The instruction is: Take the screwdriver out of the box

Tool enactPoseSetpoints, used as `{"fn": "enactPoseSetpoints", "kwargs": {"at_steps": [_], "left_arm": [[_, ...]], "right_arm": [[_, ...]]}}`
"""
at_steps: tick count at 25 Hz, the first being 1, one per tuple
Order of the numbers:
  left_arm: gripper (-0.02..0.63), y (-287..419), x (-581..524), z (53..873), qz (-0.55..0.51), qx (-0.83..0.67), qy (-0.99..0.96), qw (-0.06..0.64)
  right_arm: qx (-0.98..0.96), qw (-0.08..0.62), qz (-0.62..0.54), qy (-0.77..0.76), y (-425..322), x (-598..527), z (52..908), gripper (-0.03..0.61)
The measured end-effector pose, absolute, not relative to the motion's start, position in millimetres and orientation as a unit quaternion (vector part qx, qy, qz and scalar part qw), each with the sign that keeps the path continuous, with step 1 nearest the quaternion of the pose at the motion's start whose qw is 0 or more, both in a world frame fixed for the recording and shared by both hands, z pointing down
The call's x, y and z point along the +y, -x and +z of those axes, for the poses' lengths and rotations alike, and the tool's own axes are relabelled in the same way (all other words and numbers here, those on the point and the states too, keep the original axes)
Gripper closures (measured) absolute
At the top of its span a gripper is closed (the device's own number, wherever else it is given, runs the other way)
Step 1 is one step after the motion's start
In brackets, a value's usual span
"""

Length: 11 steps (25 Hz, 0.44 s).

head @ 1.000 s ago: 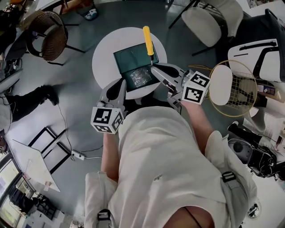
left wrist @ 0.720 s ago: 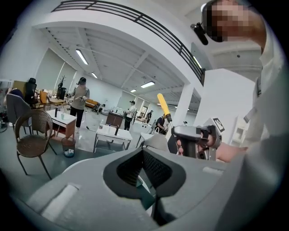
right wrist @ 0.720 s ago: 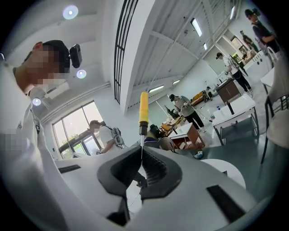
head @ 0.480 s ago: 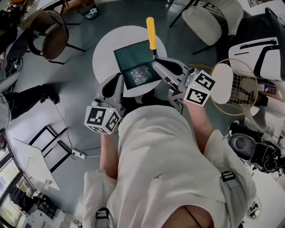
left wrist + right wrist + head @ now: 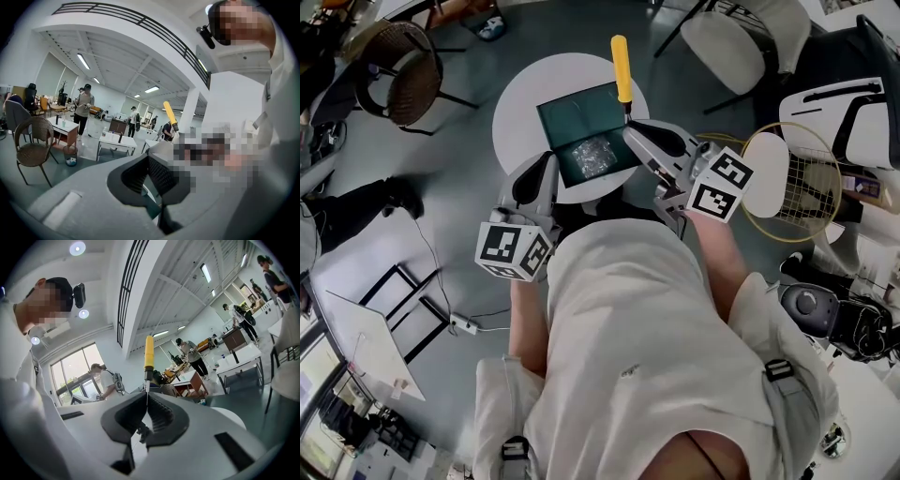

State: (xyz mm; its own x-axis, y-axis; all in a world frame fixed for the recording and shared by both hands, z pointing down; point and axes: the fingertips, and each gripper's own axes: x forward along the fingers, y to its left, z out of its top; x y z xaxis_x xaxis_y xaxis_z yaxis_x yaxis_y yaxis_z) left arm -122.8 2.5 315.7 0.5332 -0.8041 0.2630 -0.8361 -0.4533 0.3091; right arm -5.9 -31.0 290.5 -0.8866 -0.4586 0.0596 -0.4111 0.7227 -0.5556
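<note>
Two grippers closed, screwdriver clamped by its shaft

One screwdriver point(image 5: 622, 64): yellow plastic handle, rounded at the end, with a dark collar and a thin bare metal shaft. The right gripper point(image 5: 630, 131) has its jaws pressed together on that shaft; in the right gripper view the shaft runs straight into the seam between the ribbed black pads and the handle stands beyond the tips. In the head view the handle shows past the box's far right corner, outside the box point(image 5: 581, 112).

The left gripper point(image 5: 549, 165) sits at the box's near left corner, its jaws together with nothing between them.

Box: rectangular, dark teal, open, flat matte inner faces. Crinkled shiny packing point(image 5: 592, 153) fills its near half. Under the box is a round white table point(image 5: 520, 103) with a smooth top. To the left of the box, well apart, stands a brown woven wicker chair point(image 5: 403, 80); to its right stands a white moulded chair point(image 5: 741, 47). Nothing lies between the screwdriver and the box's rim.
</note>
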Motion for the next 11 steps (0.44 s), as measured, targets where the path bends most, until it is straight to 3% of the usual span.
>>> {"fn": "enactPoseSetpoints", "kwargs": {"at_steps": [11], "left_arm": [[0.604,117.4,0.0,313.3,0.041,-0.478,-0.854,0.202]], "right_arm": [[0.930,0.039,-0.279,0.234,1.9,-31.6,288.2,0.558]]}}
